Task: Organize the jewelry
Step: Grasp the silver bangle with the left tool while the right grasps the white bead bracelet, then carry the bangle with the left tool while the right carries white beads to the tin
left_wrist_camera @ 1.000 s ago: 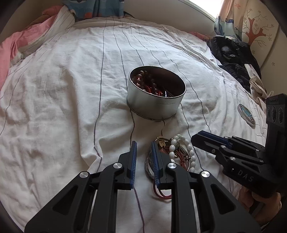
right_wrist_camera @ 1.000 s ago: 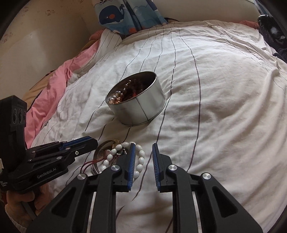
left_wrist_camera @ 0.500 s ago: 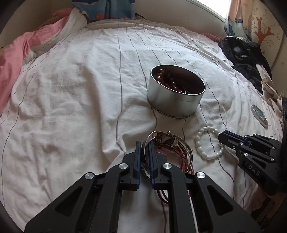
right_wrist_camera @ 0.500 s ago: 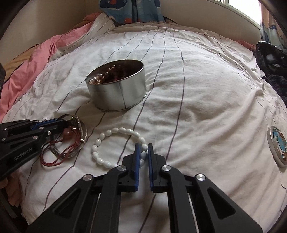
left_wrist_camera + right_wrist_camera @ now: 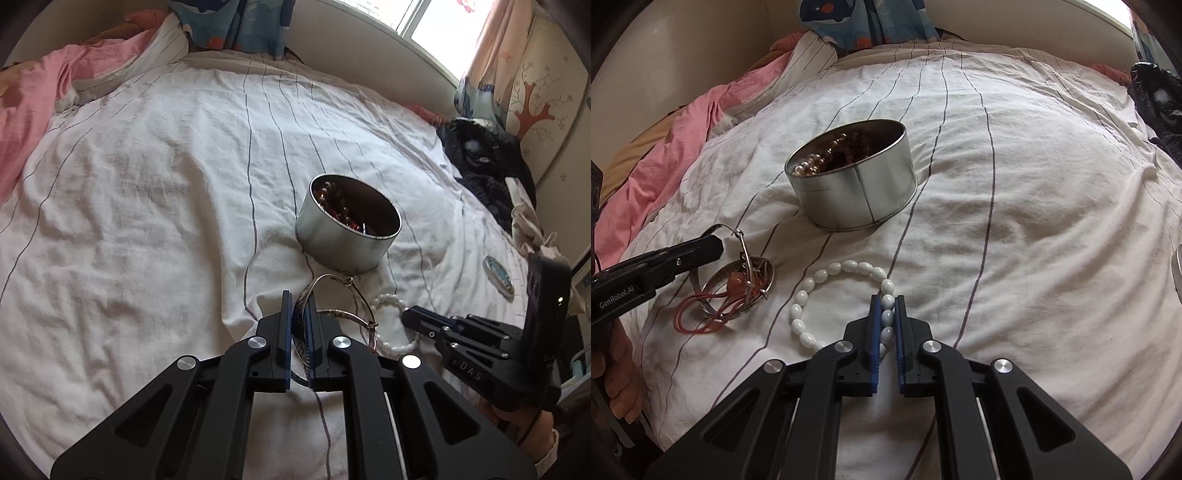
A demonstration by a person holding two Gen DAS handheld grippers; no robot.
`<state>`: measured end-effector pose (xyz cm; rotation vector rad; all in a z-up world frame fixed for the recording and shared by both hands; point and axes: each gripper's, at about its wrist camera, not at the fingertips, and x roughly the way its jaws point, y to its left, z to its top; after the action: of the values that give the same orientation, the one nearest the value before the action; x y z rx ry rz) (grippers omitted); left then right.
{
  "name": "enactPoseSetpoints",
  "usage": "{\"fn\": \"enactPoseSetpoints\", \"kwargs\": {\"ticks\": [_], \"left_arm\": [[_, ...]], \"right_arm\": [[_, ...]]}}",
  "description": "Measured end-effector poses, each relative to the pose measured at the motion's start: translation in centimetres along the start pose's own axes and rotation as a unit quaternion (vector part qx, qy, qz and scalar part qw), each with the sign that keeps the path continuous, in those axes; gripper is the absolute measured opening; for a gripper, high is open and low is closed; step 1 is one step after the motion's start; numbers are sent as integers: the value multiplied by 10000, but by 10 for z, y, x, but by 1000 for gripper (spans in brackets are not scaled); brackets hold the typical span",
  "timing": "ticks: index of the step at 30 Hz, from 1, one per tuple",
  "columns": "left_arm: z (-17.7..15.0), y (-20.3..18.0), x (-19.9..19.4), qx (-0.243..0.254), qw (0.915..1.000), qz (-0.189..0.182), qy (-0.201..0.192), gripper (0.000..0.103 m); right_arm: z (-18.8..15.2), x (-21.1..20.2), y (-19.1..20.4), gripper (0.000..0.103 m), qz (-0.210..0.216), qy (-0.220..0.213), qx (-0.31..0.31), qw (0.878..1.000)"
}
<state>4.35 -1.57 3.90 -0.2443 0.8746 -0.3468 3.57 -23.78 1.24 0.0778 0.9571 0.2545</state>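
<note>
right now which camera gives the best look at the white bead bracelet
The right wrist view: the white bead bracelet lies as a nearly whole loop on the sheet, one side between the right hand-held gripper pads. The left wrist view shows only a few beads.

soft daylight enters from the window (image 5: 424,22) far right, blown out white. bedsheet (image 5: 147,184) evenly lit, shadows faint. fisheye bends the edges, dark corners; focus sharp throughout.

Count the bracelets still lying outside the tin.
2, possibly more: a white bead bracelet pinched by the right gripper, and a metal bangle cluster gripped by the left gripper. How many bangles that cluster holds is unclear.
</note>
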Motion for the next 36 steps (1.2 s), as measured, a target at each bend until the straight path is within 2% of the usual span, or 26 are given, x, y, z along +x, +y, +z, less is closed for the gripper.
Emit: {"fn": "enactPoseSetpoints", "kwargs": {"ticks": [2, 6, 9, 13, 28, 36], "left_arm": [[5, 3, -6, -57, 10000, 13, -70, 6], [8, 13, -8, -342, 9991, -234, -26, 6], [9, 10, -19, -491, 9965, -651, -176, 6], [14, -1, -24, -330, 9981, -503, -151, 6], [5, 1, -4, -117, 9999, -26, 40, 6], [2, -9, 0, 175, 9995, 253, 41, 6]], "right_arm": [[1, -2, -2, 8, 119, -52, 104, 9999], [3, -8, -7, 8, 392, -154, 313, 9986], [4, -12, -11, 8, 508, -231, 389, 9977], [5, -13, -11, 8, 549, -240, 404, 9974], [8, -26, -16, 8, 941, -607, 623, 9918], [9, -24, -15, 8, 966, -572, 614, 9918]]}}
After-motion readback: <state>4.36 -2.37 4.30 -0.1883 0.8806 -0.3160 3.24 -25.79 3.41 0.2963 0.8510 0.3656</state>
